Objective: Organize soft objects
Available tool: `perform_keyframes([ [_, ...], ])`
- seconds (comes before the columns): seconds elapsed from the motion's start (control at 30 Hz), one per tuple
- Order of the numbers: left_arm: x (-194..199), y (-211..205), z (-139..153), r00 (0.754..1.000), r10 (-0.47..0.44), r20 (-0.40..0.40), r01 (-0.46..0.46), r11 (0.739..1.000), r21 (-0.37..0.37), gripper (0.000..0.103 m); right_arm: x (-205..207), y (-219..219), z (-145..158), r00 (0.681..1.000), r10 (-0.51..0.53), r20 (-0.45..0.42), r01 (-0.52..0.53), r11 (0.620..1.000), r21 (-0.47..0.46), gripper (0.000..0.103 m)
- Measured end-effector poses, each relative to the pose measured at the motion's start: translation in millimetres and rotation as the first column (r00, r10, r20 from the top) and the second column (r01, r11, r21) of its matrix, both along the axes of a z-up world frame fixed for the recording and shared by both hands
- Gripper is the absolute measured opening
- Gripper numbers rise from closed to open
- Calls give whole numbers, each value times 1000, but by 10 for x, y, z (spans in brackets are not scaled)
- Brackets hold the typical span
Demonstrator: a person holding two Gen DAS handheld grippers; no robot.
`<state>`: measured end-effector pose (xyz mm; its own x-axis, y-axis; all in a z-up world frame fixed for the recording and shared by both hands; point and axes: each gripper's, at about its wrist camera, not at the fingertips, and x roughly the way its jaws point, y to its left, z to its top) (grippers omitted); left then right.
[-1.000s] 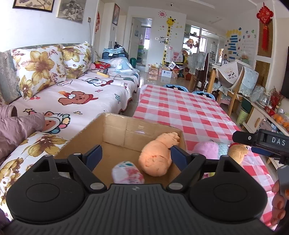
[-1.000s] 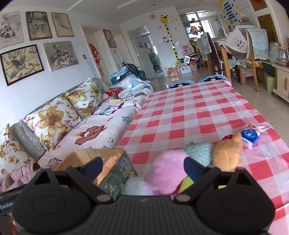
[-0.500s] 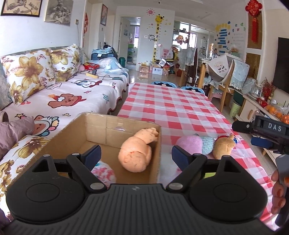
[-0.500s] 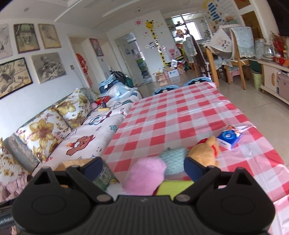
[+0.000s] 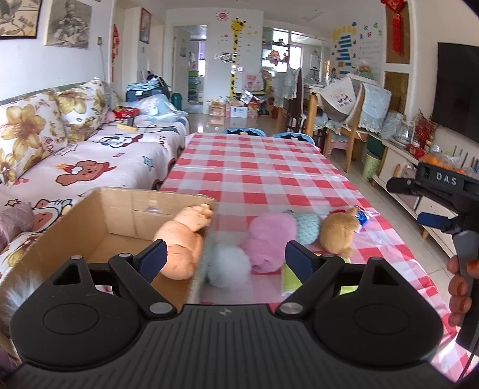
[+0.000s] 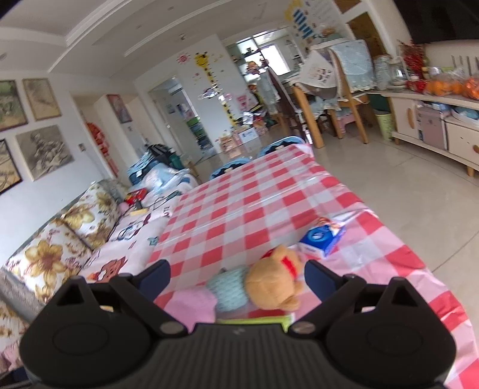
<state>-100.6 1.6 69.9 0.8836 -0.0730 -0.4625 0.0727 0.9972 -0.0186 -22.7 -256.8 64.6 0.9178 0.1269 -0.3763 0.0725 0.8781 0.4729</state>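
Near the brown bear [image 6: 274, 284], right gripper [image 6: 238, 273] spread, empty: reach step. Next: close on bear, carry left to box [image 5: 119, 218]. Left gripper [image 5: 226, 254] also spread.

There's a blue tissue pack [image 6: 321, 239] on the red-checked tablecloth [image 5: 254, 167], with a cartoon-print sofa [image 5: 113, 155] just beside it.

Floral sofa [image 5: 74, 143] left, checked table [image 5: 257, 167] centre, framed pictures [image 5: 69, 24] on white wall.

Black left gripper [image 5: 223, 254] with dark blue pads, silver screws.
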Motion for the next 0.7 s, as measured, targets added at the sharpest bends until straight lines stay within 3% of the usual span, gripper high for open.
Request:
perform_keyframes([
  [0.4,280,-383,-222,995,-91,-35,93,994,64,103,100,-586,-172,990,-138,-30,140,986,85,96],
  [0.6,579,-593,-437,992,-109,-58,116,987,115,103,374,-920,-431,977,-192,-92,196,980,29,96],
  [0.7,773,-676,-551,993,-93,-68,102,985,141,103,575,-1010,-557,979,-174,-109,179,983,45,96],
])
